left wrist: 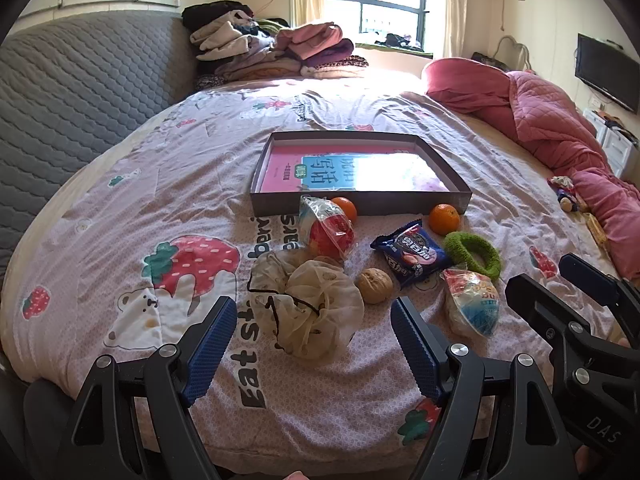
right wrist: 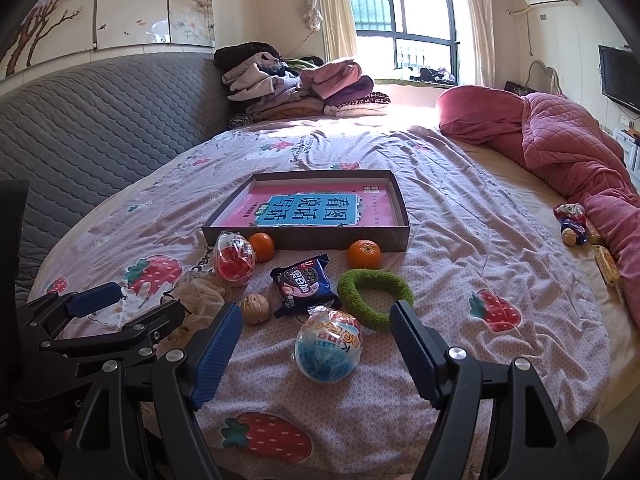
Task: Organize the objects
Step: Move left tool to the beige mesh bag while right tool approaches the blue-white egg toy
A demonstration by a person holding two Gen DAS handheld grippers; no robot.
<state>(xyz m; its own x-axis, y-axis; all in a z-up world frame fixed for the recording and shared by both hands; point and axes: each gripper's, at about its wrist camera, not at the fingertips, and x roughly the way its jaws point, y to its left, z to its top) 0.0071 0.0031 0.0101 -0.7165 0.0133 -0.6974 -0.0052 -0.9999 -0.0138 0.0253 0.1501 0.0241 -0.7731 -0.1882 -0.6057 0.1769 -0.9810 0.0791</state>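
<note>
Two grippers hang over the bed (left wrist: 120, 184) and neither has anything in it. Left gripper (left wrist: 310, 346) is spread wide, blue pads apart, above a crumpled cream mesh pouch (left wrist: 308, 304) with a black cord, not touching it. Right gripper (right wrist: 314, 354) is just as wide, and a blue-and-white wrapped ball (right wrist: 328, 346) lies on the sheet between its fingers, pads clear of it on both sides.

Look across the strawberry-print sheet and the things to sort lie scattered in front of a shallow dark box (right wrist: 402, 216). Inside that box lies a pink book (right wrist: 312, 208) with a blue title panel, flat on the bottom. Right against the box's near wall sits one orange (right wrist: 262, 246), and a second orange (right wrist: 363, 254) is near the box's right corner. A red wrapped ball (right wrist: 234, 258) rests just beside the first orange, touching it by the look of things. In the middle lies a dark blue cookie packet (right wrist: 304, 282), with a walnut (right wrist: 255, 308) just to its left and a green fuzzy ring (right wrist: 374, 296) to its right, close to the second orange.

Further back, folded clothes (right wrist: 304, 84) are stacked by the grey headboard (right wrist: 100, 120), and a pink quilt (right wrist: 560, 140) is bunched along the right edge.
</note>
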